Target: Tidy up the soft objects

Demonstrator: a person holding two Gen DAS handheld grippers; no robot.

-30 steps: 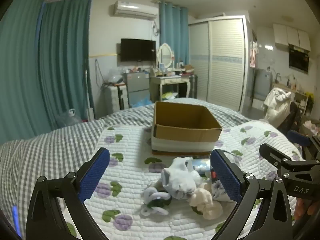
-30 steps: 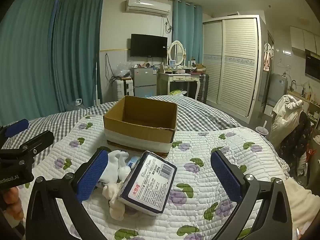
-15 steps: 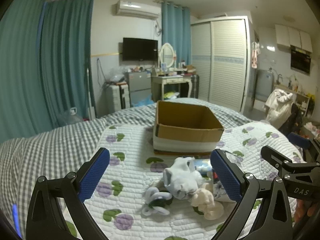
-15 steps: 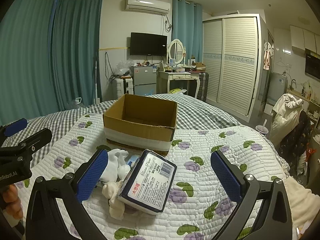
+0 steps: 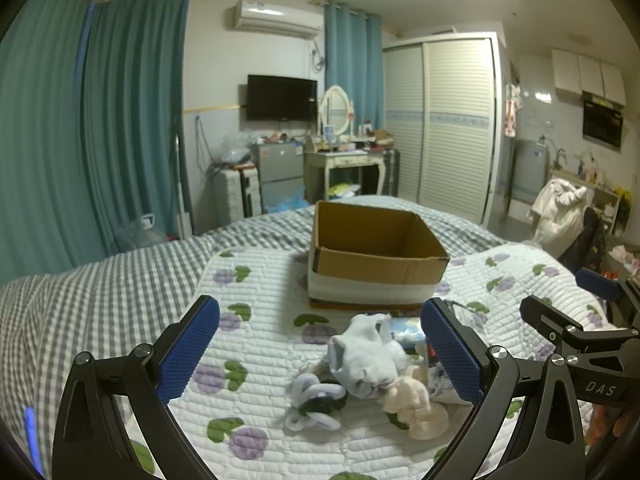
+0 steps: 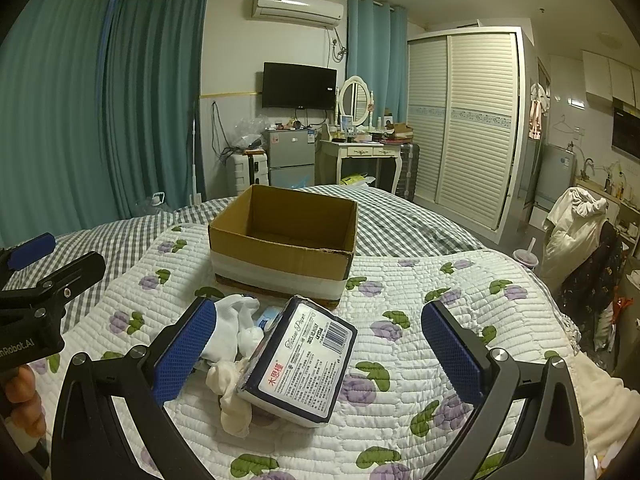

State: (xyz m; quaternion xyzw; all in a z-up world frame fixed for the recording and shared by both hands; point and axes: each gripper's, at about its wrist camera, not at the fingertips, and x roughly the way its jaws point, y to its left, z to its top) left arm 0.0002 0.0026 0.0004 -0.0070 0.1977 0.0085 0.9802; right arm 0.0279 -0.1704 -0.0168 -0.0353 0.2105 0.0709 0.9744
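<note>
Soft objects lie in a loose cluster on the flowered quilt [image 5: 260, 344], directly in front of the open cardboard box [image 5: 376, 258], on the side nearest the cameras. The cluster consists of a white sock [image 5: 366, 356], a cream sock [image 5: 416, 404] touching it on the near side, a pale ring-shaped hair tie [image 5: 314, 402] to the left of the socks, and a wrapped tissue pack [image 6: 300, 360] to their right.

Left gripper [image 5: 320, 350]: jaws fully spread, holding nothing. As framed by its camera, the white sock and hair tie sit between the two blue pads, below and ahead of them, with no contact visible.

Right gripper [image 6: 320, 350]: jaws fully spread, holding nothing. The tissue pack appears between its pads, nearer the left pad; the socks lie beside that pad.

Box interior shows no contents.
</note>
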